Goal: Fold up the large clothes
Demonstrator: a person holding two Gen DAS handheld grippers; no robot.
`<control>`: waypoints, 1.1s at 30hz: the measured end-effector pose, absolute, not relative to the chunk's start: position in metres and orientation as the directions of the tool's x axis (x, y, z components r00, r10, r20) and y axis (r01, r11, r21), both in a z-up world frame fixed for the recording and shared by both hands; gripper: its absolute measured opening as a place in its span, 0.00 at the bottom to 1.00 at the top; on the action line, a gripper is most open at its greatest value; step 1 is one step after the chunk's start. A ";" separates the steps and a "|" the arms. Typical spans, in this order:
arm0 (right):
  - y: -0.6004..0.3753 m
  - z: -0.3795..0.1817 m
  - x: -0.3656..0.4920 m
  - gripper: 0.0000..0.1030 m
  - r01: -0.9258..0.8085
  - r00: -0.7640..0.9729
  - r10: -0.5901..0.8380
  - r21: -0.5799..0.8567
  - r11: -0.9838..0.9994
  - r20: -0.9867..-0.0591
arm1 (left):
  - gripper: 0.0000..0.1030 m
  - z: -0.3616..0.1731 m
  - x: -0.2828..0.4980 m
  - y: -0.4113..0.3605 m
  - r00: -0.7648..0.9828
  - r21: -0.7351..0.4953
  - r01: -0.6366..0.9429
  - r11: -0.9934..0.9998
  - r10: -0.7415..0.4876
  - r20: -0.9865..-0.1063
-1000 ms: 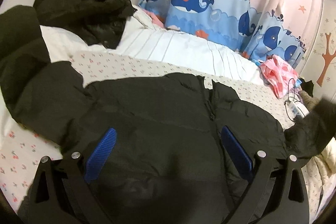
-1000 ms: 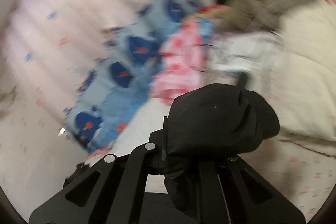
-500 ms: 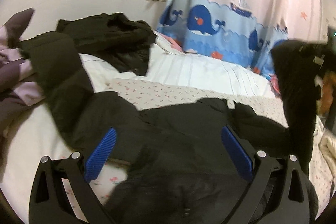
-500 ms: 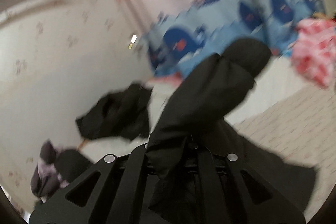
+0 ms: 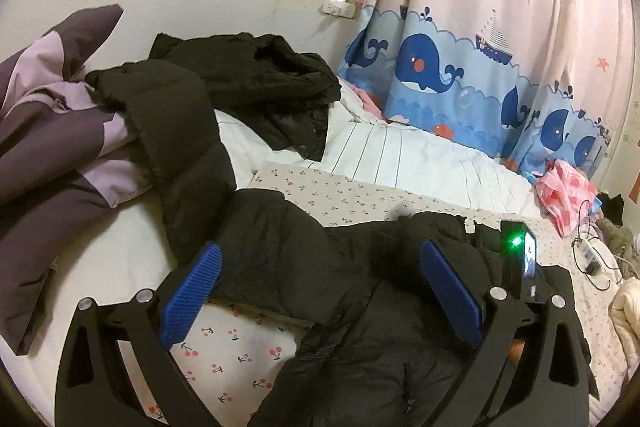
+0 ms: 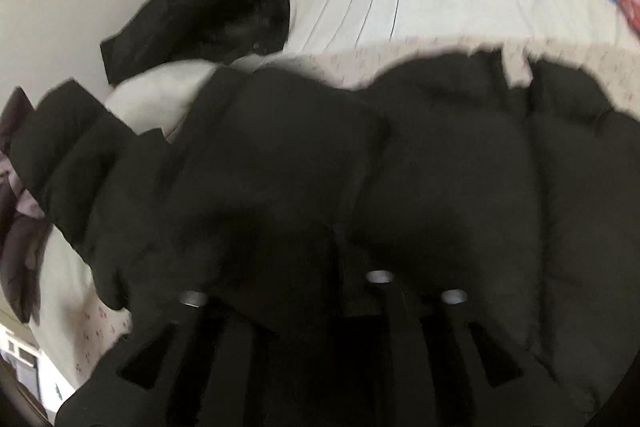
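A large black puffer jacket (image 5: pixel 304 267) lies spread on the bed, one sleeve (image 5: pixel 176 131) stretched up to the left. My left gripper (image 5: pixel 320 279) is open and empty just above the jacket's body, blue pads (image 5: pixel 192 291) wide apart. My right gripper (image 6: pixel 340 251) is shut on the jacket's other sleeve (image 6: pixel 256 211), which is draped over its fingers and laid across the jacket's body (image 6: pixel 500 187). The right gripper's body with a green light (image 5: pixel 516 255) shows at the right of the left wrist view.
A second black garment (image 5: pixel 256 83) is heaped at the back of the bed by the wall. A purple coat (image 5: pixel 52 155) lies at the left. A whale-print curtain (image 5: pixel 460 67) hangs behind. A pink cloth (image 5: pixel 564 191) and a charger cable (image 5: pixel 592 259) lie at the right.
My right gripper has swung the held sleeve from the right side over onto the jacket's body. The left gripper has drawn back and tilted up, staying open.
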State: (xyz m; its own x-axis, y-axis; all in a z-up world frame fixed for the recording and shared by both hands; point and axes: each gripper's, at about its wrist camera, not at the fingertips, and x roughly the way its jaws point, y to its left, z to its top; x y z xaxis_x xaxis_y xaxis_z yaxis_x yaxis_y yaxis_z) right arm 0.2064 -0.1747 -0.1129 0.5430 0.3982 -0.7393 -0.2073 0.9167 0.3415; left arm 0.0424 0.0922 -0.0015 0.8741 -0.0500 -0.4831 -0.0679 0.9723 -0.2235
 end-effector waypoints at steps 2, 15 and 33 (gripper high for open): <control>-0.167 -0.108 0.206 0.58 -0.250 0.521 0.414 0.331 0.910 -0.746 | 0.93 -0.004 0.045 0.096 0.868 -0.239 -0.079 0.968 -0.051 -0.493; -0.339 -0.045 0.111 0.87 0.043 0.814 0.321 0.602 0.798 -0.483 | 0.93 0.007 0.053 0.090 0.881 -0.221 -0.066 0.973 -0.047 -0.471; -0.451 -0.113 0.069 0.88 0.350 0.809 0.150 0.670 0.655 -0.569 | 0.93 -0.122 0.210 -0.058 0.612 0.083 0.139 0.987 -0.020 -0.790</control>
State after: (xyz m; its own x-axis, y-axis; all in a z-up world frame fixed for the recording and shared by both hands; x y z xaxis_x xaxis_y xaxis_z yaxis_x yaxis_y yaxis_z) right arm 0.0691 -0.4511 -0.1126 0.8087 0.1503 -0.5688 0.3497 0.6547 0.6701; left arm 0.2100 -0.0583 -0.1216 0.6123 -0.0199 -0.7903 0.1391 0.9868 0.0829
